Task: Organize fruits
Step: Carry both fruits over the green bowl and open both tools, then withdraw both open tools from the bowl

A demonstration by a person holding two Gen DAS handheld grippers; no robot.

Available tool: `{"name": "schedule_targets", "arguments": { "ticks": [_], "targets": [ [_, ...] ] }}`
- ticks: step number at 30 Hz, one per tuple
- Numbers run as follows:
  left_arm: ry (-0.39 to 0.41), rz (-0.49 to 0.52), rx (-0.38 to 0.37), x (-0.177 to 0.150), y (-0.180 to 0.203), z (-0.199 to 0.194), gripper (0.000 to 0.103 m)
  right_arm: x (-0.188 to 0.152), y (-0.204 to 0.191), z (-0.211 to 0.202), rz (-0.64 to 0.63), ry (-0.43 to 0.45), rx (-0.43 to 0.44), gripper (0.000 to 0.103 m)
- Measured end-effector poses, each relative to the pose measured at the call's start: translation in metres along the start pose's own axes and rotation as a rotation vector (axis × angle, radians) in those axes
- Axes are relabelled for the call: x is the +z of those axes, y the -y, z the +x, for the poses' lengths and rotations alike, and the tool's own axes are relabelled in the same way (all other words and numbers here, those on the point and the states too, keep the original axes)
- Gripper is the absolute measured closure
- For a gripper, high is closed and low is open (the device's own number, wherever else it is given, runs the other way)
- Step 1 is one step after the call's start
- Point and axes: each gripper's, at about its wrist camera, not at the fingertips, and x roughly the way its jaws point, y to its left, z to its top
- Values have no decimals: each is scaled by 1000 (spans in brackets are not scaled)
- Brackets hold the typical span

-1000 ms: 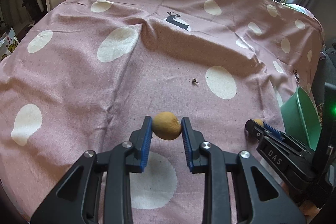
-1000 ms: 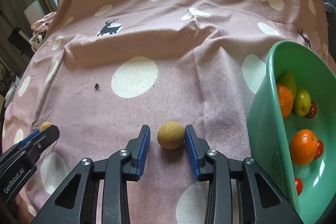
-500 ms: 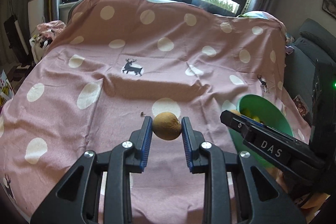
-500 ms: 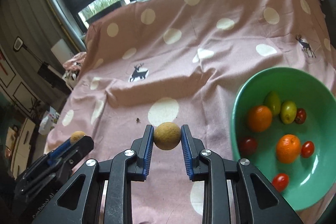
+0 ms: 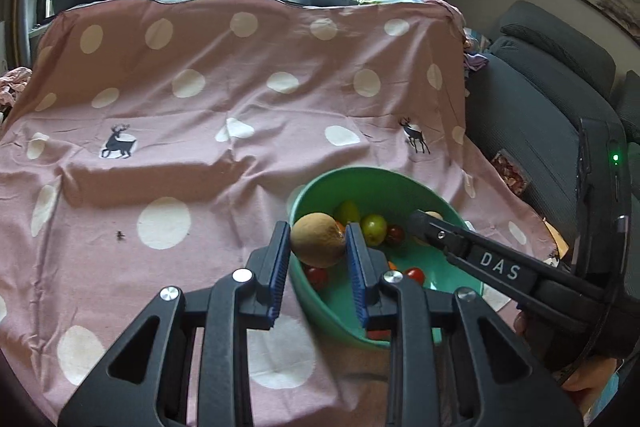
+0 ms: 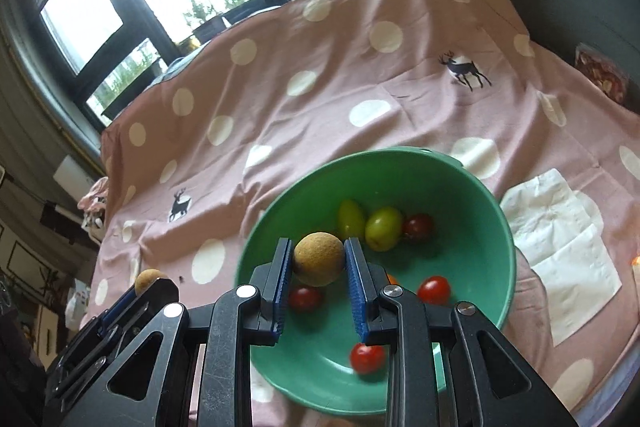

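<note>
My left gripper (image 5: 318,243) is shut on a round tan fruit (image 5: 317,239), held in the air over the near left rim of the green bowl (image 5: 384,183). My right gripper (image 6: 319,261) is shut on a second round tan fruit (image 6: 319,257), held above the inside of the green bowl (image 6: 472,239). The bowl holds two green fruits (image 6: 383,227), several red cherry tomatoes (image 6: 434,289) and oranges mostly hidden behind the fingers. The right gripper (image 5: 424,223) also shows in the left wrist view over the bowl, and the left gripper (image 6: 154,279) at the left edge of the right wrist view.
The bowl stands on a pink cloth with white dots and deer prints (image 5: 200,131) covering the table. White paper napkins (image 6: 560,247) lie right of the bowl. A grey sofa (image 5: 540,99) stands to the right, windows behind the table. A small dark speck (image 5: 119,235) lies on the cloth.
Both grippers rose from the cloth and swung right, each carrying its tan fruit; the right one closed on its fruit. They now hang over the green bowl.
</note>
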Motion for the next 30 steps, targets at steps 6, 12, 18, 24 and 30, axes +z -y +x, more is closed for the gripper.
{"name": "schedule_targets", "arguments": {
  "ticks": [6,12,18,24,30],
  "targets": [
    [-51,32,-30,-2,23,27,75,1,24,4,50,-26,-17,75],
    [-80,58,-16,-7,32,42,75,1,39,4,92,-32,-35,75],
    [-90,71,4,-6,34,40,51,4,45,-3,110,2,-52,75],
    [-92,84,35,-5,35,30,29,5,45,-3,99,-11,-54,62],
    [-69,89,47,-7,34,20,28,4,39,-4,67,-12,-91,57]
  ]
}}
